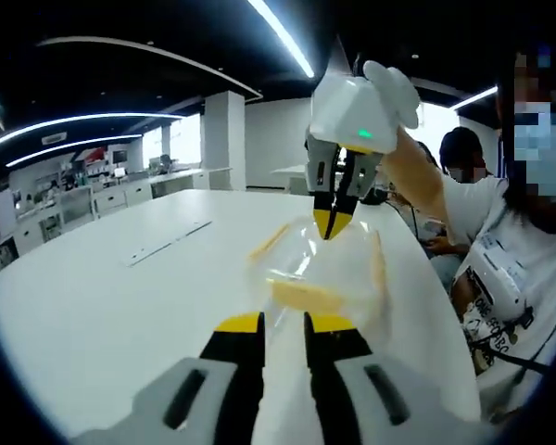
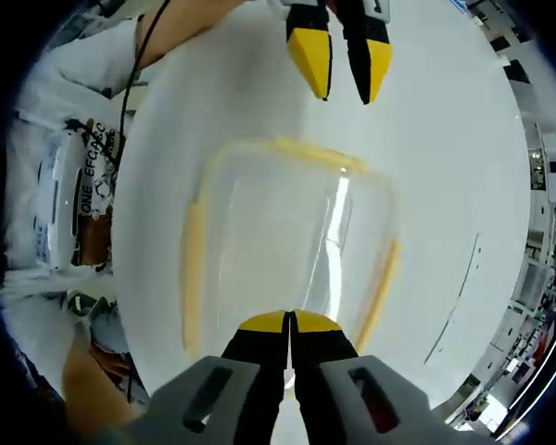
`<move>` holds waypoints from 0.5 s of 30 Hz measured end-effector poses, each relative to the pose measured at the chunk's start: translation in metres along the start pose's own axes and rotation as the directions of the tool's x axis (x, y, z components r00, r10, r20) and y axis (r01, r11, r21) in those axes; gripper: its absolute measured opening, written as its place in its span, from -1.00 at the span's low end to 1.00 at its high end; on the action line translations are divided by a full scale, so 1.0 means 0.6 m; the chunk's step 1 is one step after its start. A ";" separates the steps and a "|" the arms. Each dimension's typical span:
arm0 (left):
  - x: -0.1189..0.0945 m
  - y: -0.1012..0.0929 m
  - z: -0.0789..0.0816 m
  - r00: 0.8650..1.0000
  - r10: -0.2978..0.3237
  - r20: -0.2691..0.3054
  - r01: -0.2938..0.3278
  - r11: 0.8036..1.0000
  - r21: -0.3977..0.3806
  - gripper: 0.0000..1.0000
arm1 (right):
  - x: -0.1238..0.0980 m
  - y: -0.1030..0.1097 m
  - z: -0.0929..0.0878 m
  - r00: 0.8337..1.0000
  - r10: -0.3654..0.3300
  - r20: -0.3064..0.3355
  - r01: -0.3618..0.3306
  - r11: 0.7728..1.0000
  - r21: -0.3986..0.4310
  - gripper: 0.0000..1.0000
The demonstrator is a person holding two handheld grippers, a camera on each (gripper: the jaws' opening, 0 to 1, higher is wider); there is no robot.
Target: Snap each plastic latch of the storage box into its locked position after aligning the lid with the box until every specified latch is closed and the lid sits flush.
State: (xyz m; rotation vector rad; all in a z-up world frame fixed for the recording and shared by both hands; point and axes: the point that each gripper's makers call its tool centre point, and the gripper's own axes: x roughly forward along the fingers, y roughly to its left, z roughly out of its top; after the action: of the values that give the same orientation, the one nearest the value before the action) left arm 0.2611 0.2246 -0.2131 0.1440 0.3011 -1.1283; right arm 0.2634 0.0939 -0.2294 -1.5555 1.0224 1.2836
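A clear storage box point(image 2: 287, 250) with its lid on rests on the white table point(image 2: 445, 139). Yellow latches show on its sides point(image 2: 193, 278), point(image 2: 382, 278) and on its far edge point(image 2: 320, 153). My right gripper point(image 2: 290, 324) is shut, its tips pressed together at the box's near edge. From the left gripper view the right gripper point(image 1: 332, 222) points straight down at the box's point(image 1: 320, 269) far edge. My left gripper point(image 1: 285, 324) is open with a narrow gap, just short of the near yellow latch point(image 1: 306, 295). Opposite, the left gripper point(image 2: 338, 60) hovers beyond the far latch.
The person point(image 1: 510, 269) holding the grippers, in a white printed T-shirt, sits at the table's right edge, and another person point(image 1: 463, 153) sits behind. A thin strip point(image 1: 167, 243) lies on the table point(image 1: 120, 297) to the left. Cabinets point(image 1: 102, 195) line the far wall.
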 end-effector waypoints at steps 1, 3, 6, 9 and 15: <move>0.002 -0.001 -0.001 1.000 -0.002 0.002 0.002 1.000 0.000 -0.67 | 0.000 0.000 -0.001 1.000 -0.002 0.006 0.002 1.000 0.003 -1.00; 0.005 -0.004 0.002 1.000 -0.018 0.015 0.017 1.000 0.016 -0.68 | 0.000 0.000 0.000 1.000 -0.004 0.013 0.004 1.000 0.014 -1.00; 0.015 -0.007 0.004 0.999 -0.043 0.030 0.042 0.998 0.045 -0.67 | 0.001 0.000 0.002 1.000 -0.019 0.013 0.018 1.000 0.011 -1.00; 0.027 -0.003 -0.015 0.999 -0.048 -0.011 0.049 0.997 0.058 -0.67 | 0.002 -0.001 0.004 0.999 -0.032 0.000 0.032 0.999 0.002 -1.00; 0.040 -0.020 -0.013 0.995 -0.102 0.006 0.101 0.990 0.093 -0.68 | 0.002 -0.006 0.006 0.999 -0.047 -0.006 0.047 0.999 0.009 -1.00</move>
State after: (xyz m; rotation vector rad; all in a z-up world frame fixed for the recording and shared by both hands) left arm 0.2585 0.2005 -0.2274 0.2062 0.2484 -1.2446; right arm 0.2661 0.0982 -0.2307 -1.5684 0.9890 1.2413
